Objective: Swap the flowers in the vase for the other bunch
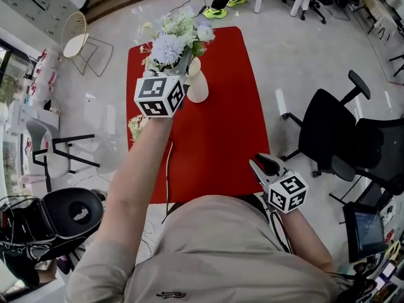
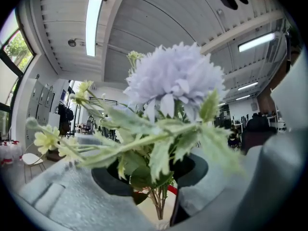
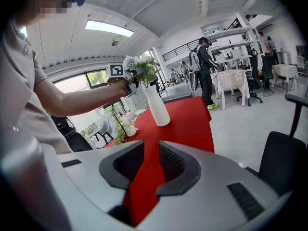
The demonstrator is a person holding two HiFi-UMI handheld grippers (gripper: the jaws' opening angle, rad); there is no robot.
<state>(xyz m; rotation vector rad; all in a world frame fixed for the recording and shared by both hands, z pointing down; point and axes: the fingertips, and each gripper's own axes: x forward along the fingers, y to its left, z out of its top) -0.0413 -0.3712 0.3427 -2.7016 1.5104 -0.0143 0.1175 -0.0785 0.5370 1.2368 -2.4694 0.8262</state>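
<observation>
A white vase (image 1: pixel 197 84) stands near the far end of the red table (image 1: pixel 221 125). A bunch with a pale lilac bloom and green leaves (image 1: pixel 173 40) rises above its mouth. My left gripper (image 1: pixel 183 65) is at the stems just over the vase. In the left gripper view the stems (image 2: pixel 160 203) stand in the gap between the jaws with room on both sides, so this gripper (image 2: pixel 156 186) is open. The other bunch (image 1: pixel 136 126) lies at the table's left edge. My right gripper (image 1: pixel 262 165) hovers at the near right edge, open and empty (image 3: pixel 151 160).
Black office chairs (image 1: pixel 328 131) stand right of the table. A wire chair (image 1: pixel 79 36) is at the far left and a black seat (image 1: pixel 69 216) at the near left. A thin cable (image 1: pixel 168 169) runs across the red top. A person (image 3: pixel 204 71) stands beyond the table.
</observation>
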